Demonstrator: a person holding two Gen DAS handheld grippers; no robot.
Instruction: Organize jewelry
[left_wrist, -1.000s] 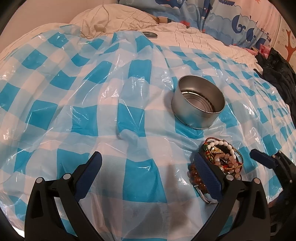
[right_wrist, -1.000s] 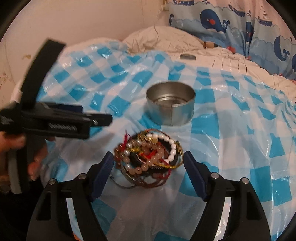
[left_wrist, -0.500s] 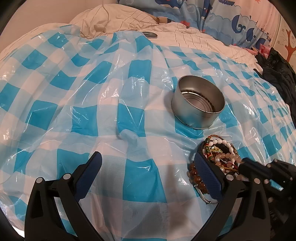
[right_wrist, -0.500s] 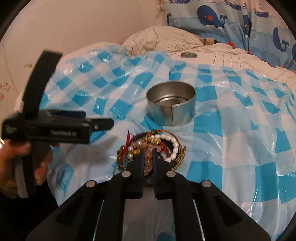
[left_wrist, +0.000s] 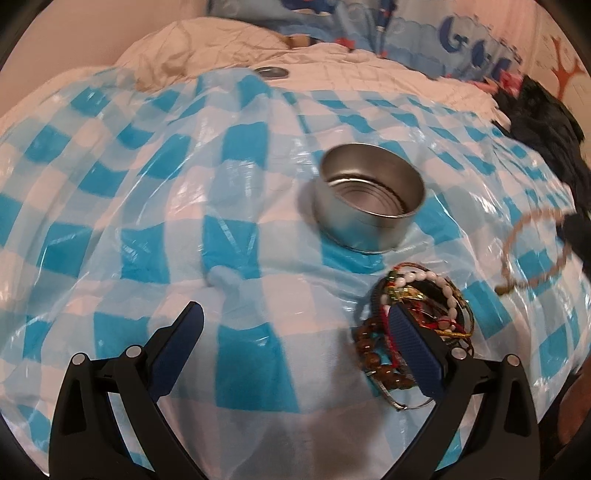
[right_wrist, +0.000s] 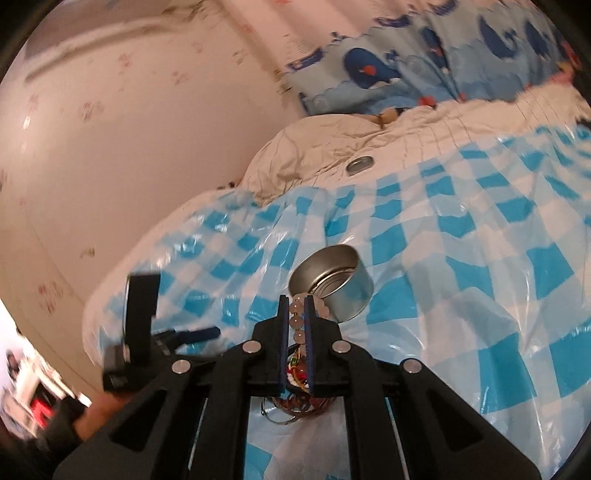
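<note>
Left wrist view: tangled bracelets (left_wrist: 417, 325) lie heaped on the checked sheet (left_wrist: 240, 140) near a round tin (left_wrist: 369, 206); the left tool (left_wrist: 291, 343) hovers wide, empty. Right wrist view: the right tool (right_wrist: 297, 306), tilted, pinches a pale bead bracelet (right_wrist: 298, 314), seemingly lifted.

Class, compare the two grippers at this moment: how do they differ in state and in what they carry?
The right gripper is shut on a pale pink bead bracelet; the left gripper is open and holds nothing. The right gripper has its bracelet lifted clear of the checked sheet, near the metal tin; the left gripper hangs over the sheet beside the jewelry pile. Both have black bodies and blue pads.
</note>
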